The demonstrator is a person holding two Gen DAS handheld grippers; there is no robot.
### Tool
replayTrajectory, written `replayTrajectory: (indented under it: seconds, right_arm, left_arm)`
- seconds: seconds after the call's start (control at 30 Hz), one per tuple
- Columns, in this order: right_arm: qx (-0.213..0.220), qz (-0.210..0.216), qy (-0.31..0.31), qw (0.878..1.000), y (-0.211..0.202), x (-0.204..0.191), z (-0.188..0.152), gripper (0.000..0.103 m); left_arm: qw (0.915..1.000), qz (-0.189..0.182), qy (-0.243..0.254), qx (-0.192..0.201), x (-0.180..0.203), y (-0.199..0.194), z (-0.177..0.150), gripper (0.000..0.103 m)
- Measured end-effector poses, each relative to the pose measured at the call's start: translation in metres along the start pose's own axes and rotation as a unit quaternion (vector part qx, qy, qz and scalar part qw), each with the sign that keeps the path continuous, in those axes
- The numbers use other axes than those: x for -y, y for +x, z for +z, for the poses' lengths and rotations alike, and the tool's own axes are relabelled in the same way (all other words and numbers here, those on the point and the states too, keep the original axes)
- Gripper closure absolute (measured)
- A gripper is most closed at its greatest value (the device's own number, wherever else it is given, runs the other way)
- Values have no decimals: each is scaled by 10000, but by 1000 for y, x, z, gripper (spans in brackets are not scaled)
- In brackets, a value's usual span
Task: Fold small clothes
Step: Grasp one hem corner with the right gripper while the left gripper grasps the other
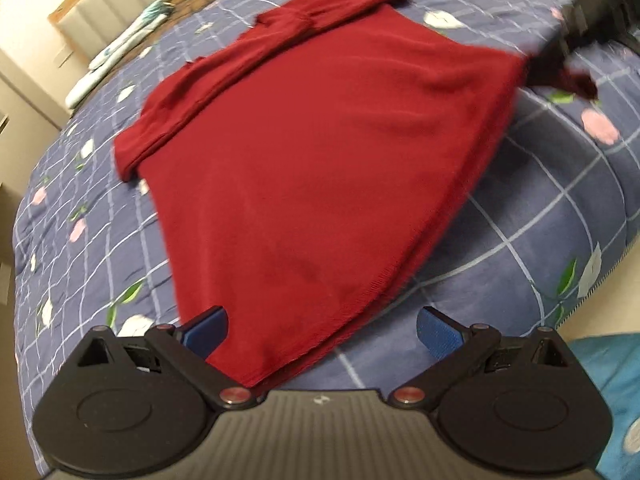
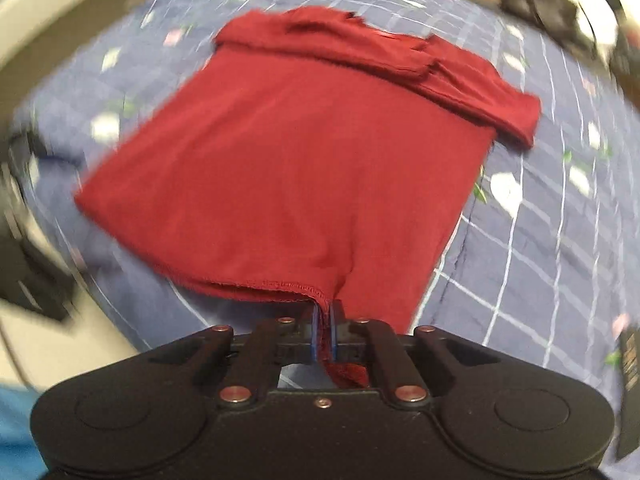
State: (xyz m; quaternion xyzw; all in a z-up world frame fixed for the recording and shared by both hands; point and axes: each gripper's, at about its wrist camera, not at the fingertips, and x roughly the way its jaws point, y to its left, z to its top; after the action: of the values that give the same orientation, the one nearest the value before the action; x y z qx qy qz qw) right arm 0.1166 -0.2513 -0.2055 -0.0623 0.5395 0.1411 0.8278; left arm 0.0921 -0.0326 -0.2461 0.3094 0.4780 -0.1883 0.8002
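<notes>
A dark red garment (image 1: 320, 152) lies spread flat on the blue checked quilt (image 1: 560, 216), its sleeves folded across the far end (image 1: 320, 12). My left gripper (image 1: 322, 334) stands open over the garment's near hem corner, one blue pad (image 1: 208, 334) on each side and neither pressing it. In the right wrist view the same garment (image 2: 288, 152) stretches away from my right gripper (image 2: 325, 332), which is shut on the stitched hem edge (image 2: 296, 288). A bunch of red cloth hangs behind its pads. The right gripper appears blurred at the garment's far right corner (image 1: 560, 60) in the left wrist view.
A padded cream headboard (image 1: 100, 12) and a white-and-teal pillow (image 1: 120, 48) lie beyond the quilt on the left. Teal cloth (image 1: 608, 380) shows at the lower right. Dark blurred objects sit at the bed's edges (image 2: 540, 4) (image 2: 32, 280).
</notes>
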Motion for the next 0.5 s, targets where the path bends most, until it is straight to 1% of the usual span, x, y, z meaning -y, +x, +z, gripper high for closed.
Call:
replayTrajectory:
  seconds: [0.07,0.1,0.17,0.23,0.3,0.33,0.37,0.4,0.43,0.47,0.5]
  right_arm:
    - [43,210,370,9991,-8,10,12,98]
    - [75,266,445,9986,-12,13,17,98]
    - [126,309,426,9985,-18,14,25,98]
    - [136,348,351,9987,-21,14,31,98]
    - [150,381,282,9988,-23,15,35,98]
    - [151,387,258,9988,-25,15,37,98]
    - [154,395,246,9988,-27,16,37,98]
    - [155,402,230,9988,-29,16,37,98]
    - [154,408,207,9988,-30,17,38,98]
    - [147,409,169,9989,-31,18,39,98]
    - [137,407,135,9990,-30,19,39,98]
  left_arm:
    - [9998,148,124,-48,5,6,4,0]
    - [9995,267,167,-66,8,9,5,0]
    - [9987,461,173,-100,8,15,9,1]
    - [9985,513,140,-89,5,17,12,5]
    - [9988,474,113,-85,-3,17,14,14]
    - [9988,463,135,-85,-6,18,14,17]
    - [9986,481,185,-79,-9,17,13,23]
    - [9983,530,239,-65,-11,16,12,27]
    - [9975,621,327,-41,-14,15,11,30]
    - [9967,696,426,-29,-16,14,9,38]
    - [9958,737,543,-34,-18,14,7,49]
